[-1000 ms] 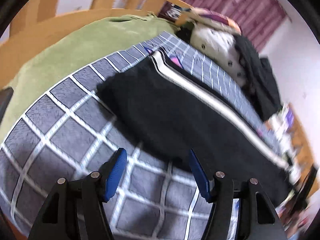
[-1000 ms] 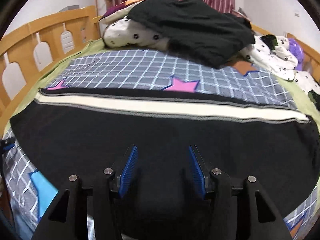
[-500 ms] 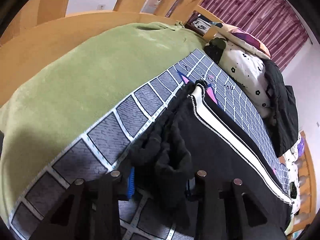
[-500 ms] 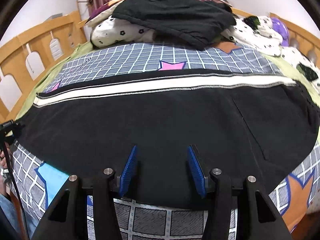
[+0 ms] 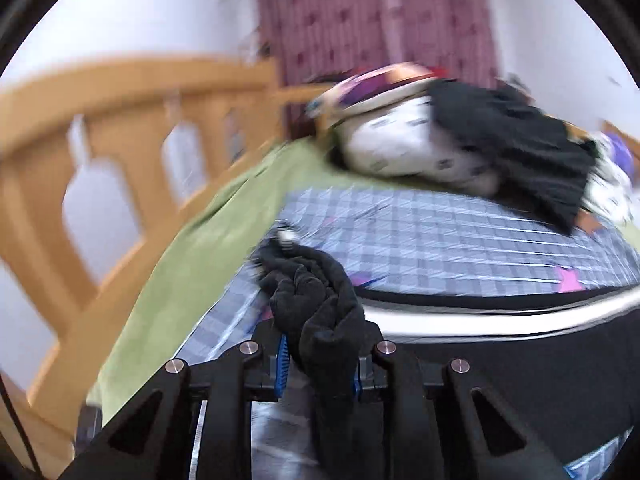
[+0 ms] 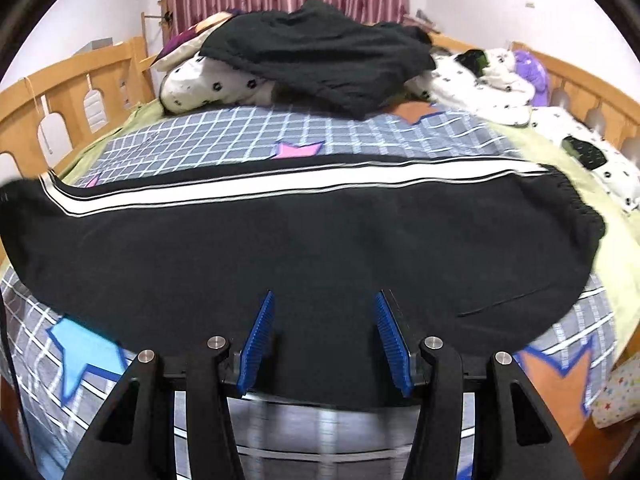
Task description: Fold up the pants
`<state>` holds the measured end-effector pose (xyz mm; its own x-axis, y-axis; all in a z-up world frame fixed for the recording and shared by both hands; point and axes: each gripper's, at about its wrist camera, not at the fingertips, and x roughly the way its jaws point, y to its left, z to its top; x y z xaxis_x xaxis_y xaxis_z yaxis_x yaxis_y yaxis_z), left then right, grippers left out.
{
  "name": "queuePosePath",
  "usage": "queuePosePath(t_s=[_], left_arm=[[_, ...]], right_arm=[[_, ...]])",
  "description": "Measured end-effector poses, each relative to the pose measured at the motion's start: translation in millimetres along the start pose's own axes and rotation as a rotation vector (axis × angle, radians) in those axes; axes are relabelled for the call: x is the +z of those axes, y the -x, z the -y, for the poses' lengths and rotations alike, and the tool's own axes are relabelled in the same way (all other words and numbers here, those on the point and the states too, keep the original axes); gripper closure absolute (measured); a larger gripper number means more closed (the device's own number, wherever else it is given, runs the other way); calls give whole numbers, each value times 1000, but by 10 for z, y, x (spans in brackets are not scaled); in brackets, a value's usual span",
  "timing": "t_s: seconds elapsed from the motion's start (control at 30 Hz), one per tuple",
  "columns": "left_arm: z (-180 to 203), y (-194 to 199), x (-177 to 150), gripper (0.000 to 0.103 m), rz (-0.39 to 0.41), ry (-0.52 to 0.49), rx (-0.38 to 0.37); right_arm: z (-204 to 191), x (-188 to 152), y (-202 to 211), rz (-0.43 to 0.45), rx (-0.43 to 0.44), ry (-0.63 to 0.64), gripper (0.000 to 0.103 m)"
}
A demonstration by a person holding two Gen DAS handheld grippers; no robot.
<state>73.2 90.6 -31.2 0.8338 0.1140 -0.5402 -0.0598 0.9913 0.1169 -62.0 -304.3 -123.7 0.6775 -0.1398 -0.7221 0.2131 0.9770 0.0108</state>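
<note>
Black pants (image 6: 320, 240) with a white side stripe (image 6: 280, 184) lie spread across the checked bed cover (image 6: 240, 136). The waistband is at the right in the right wrist view and the leg ends are at the left. My left gripper (image 5: 320, 364) is still closing its jaws, and its blue pads press on a bunched leg end of the pants (image 5: 316, 320), lifted off the cover. My right gripper (image 6: 326, 336) stands open just above the near edge of the pants, with nothing pinched between its pads.
A heap of black clothes (image 6: 320, 52) lies on spotted white pillows (image 6: 208, 84) at the head of the bed. More spotted bedding (image 6: 480, 84) sits at the right. A wooden bed rail (image 5: 100, 160) runs along the left, beside a green sheet (image 5: 200, 240).
My left gripper closed on the leg end of the pants and lifted it, swinging round toward the head of the bed. My right gripper slid right along the near edge, still open.
</note>
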Motion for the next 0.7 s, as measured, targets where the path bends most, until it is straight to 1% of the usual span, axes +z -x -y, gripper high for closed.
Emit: queuePosePath(t_s=[0.07, 0.1, 0.13, 0.2, 0.23, 0.27, 0.3, 0.33, 0.43, 0.5, 0.53, 0.57, 0.6, 0.63, 0.67, 0.7], left_arm=[[536, 198, 99, 82, 29, -67, -84], [747, 257, 118, 82, 37, -94, -109], [1040, 341, 123, 82, 51, -130, -149], [1623, 469, 69, 82, 66, -199, -262], [1810, 503, 29, 82, 61, -219, -293], [2114, 536, -49, 82, 47, -246, -339], [2395, 552, -147, 82, 25, -271, -382], [2577, 557, -211, 82, 9, -289, -408], [3270, 574, -669, 82, -88, -368, -523], [3617, 540, -954, 82, -167, -415, -548], [3722, 555, -1104, 82, -198, -434, -534], [3789, 556, -1201, 82, -196, -450, -501], [3808, 583, -1254, 82, -178, -466, -484], [3794, 627, -1264, 81, -171, -473, -494], [3743, 647, -1244, 75, -177, -466, -518], [3661, 661, -1201, 68, -201, -447, -565]], right_arm=[[185, -17, 36, 9, -10, -3, 51], [285, -29, 58, 15, -22, -2, 51], [383, -39, 84, 24, -40, -5, 51], [612, -73, 154, 41, -75, -16, 51], [732, -92, 189, 43, -85, -26, 51], [812, -106, 212, 44, -90, -34, 51], [978, -140, 261, 45, -101, -54, 51], [1102, -164, 292, 43, -110, -72, 51], [1407, -245, 363, 34, -140, -101, 51], [1553, -320, 404, 28, -175, -105, 51], [1613, -363, 420, 25, -187, -109, 51], [1662, -393, 424, 19, -194, -114, 51], [1708, -417, 422, 12, -196, -120, 51], [1746, -445, 425, 8, -195, -128, 51], [1766, -459, 425, 6, -193, -132, 51], [1775, -465, 411, 2, -185, -134, 51]])
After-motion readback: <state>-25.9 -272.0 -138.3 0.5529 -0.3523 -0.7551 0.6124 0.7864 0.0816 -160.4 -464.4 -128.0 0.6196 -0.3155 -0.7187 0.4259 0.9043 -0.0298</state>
